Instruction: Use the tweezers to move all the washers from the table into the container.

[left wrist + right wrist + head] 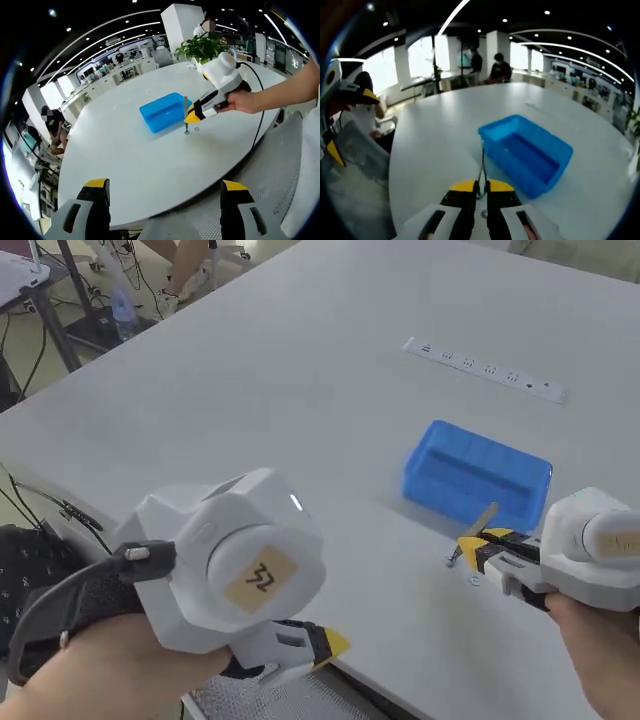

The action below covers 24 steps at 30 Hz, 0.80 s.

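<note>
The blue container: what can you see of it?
The blue container is a rectangular, open-topped tray, plastic by its look, with low walls and rounded corners. It sits upright on the white table, and its inside looks empty. Tweezers held in the right tongs stand close beside one long wall.
</note>
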Each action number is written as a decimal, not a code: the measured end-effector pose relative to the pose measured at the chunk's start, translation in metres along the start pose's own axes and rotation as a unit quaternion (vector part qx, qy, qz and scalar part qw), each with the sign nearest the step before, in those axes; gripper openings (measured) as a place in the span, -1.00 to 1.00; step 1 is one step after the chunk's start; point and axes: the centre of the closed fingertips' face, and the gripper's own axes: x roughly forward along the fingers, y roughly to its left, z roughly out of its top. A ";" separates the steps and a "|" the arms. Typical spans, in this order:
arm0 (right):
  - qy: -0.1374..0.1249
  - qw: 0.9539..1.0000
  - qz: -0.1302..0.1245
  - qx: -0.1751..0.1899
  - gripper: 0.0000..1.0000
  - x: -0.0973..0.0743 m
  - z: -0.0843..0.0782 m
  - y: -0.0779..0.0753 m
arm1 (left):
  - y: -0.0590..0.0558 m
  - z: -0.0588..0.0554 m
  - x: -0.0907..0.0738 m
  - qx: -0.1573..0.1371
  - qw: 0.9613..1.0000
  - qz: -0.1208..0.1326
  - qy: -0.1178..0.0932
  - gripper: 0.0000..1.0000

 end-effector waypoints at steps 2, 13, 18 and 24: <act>-0.001 1.000 0.003 0.003 -0.94 0.000 0.000 0.001 | -0.001 0.001 0.000 0.000 1.000 0.000 -0.001 0.87; -0.002 1.000 -0.004 0.009 -0.95 -0.002 -0.001 0.002 | -0.003 0.002 0.000 0.004 1.000 -0.002 -0.002 0.87; 0.005 1.000 -0.002 0.005 -0.95 0.001 0.000 0.000 | 0.001 0.002 -0.002 0.003 1.000 0.001 -0.004 0.87; 0.001 1.000 0.003 0.026 -0.95 -0.002 0.004 -0.002 | 0.002 0.002 -0.002 0.003 1.000 0.001 -0.003 0.87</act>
